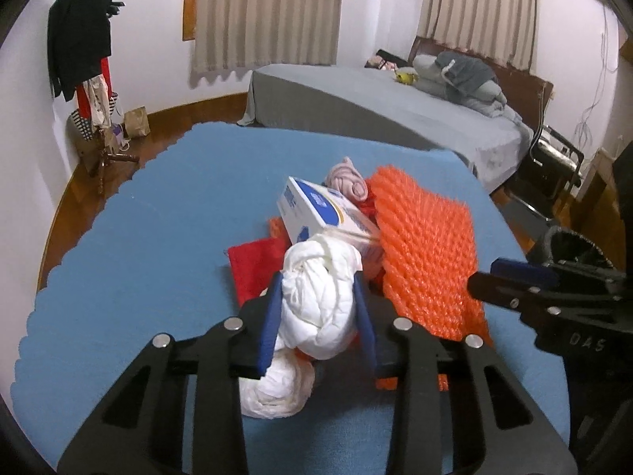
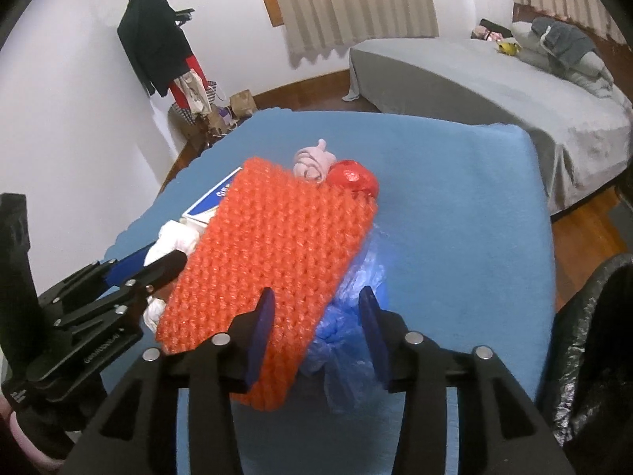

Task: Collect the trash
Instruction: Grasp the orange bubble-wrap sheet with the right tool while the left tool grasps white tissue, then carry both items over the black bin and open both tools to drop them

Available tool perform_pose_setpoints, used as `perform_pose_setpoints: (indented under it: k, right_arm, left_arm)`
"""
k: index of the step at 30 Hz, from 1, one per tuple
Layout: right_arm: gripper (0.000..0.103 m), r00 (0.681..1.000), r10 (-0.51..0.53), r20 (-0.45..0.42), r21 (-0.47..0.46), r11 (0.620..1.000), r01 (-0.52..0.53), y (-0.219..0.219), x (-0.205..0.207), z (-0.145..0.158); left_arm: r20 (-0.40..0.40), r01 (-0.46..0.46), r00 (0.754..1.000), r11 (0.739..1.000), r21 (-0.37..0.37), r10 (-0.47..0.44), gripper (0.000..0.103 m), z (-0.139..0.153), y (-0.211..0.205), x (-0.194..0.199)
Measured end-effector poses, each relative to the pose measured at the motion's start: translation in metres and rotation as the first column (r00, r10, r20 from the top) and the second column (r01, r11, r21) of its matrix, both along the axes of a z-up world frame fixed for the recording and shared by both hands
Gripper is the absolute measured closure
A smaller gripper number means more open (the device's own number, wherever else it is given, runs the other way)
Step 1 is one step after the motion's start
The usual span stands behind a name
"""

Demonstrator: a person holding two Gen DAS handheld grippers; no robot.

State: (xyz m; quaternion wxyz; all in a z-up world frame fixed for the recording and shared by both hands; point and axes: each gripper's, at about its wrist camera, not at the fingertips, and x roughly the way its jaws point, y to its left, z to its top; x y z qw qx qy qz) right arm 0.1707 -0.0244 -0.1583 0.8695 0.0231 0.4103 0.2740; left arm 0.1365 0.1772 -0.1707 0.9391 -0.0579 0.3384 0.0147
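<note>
Currently one left gripper (image 1: 318, 289) pinches one white bag (image 1: 316, 316); one right gripper (image 2: 316, 312) (jaws spread) straddles one orange sheet (image 2: 269, 253) and one blue bag (image 2: 348, 340).

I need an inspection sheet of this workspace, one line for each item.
Surface: blue cloth covering the table.
Job's things: white knotted bag, white-and-blue box, orange bubble wrap, blue plastic bag, red ball, pink wad, piled together.
Clutter: nothing seen.
Grippers: left tool clamps the white knotted bag; right tool open over wrap and blue plastic bag.
Cables: wall wires.
Surroundings: bed, coat rack, curtains, black bin liner.
</note>
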Motion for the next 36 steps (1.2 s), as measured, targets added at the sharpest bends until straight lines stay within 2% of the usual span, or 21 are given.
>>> perform_pose_setpoints:
  k: [4, 7, 8, 10, 11, 13, 22, 36]
  right_arm:
    - [0.043, 1.000, 0.012, -0.019, 0.001, 1.000, -0.012, 0.008, 0.004, -0.004]
    - [0.043, 0.999, 0.017, -0.051, 0.004, 1.000, -0.017, 0.015, 0.009, -0.011]
    - [0.044, 0.998, 0.022, -0.059, 0.007, 1.000, -0.021, 0.017, 0.010, -0.013]
    - [0.068, 0.997, 0.040, -0.064, 0.007, 0.999, -0.040, 0.020, 0.012, -0.015]
    - [0.071, 0.997, 0.049, -0.061, 0.013, 0.999, -0.049, 0.022, 0.012, -0.014]
    - [0.092, 0.997, 0.061, -0.056, 0.018, 0.998, -0.060, 0.023, 0.012, -0.011]
    - [0.093, 0.998, 0.058, 0.012, 0.065, 0.996, -0.058, 0.006, -0.004, 0.020]
    - [0.094, 0.992, 0.019, 0.126, 0.135, 0.990, -0.037, -0.037, -0.033, 0.080]
  left_arm:
    - [0.029, -0.011, 1.000, 1.000, 0.001, 0.011, 0.070, 0.010, 0.003, -0.006]
    - [0.037, -0.026, 0.999, 1.000, 0.008, 0.026, 0.070, 0.014, 0.006, -0.009]
    - [0.037, -0.028, 0.999, 1.000, 0.006, 0.028, 0.070, 0.015, 0.006, -0.010]
    - [0.037, -0.031, 0.999, 1.000, 0.003, 0.031, 0.070, 0.016, 0.009, -0.011]
    - [0.037, -0.032, 0.999, 0.999, 0.003, 0.032, 0.070, 0.017, 0.009, -0.012]
    - [0.039, -0.033, 0.999, 0.999, 0.007, 0.033, 0.070, 0.019, 0.010, -0.013]
    - [0.062, -0.030, 0.998, 1.000, 0.008, 0.029, 0.070, 0.037, 0.005, -0.022]
    - [0.110, 0.035, 0.993, 0.999, 0.009, -0.036, 0.070, 0.070, -0.037, -0.035]
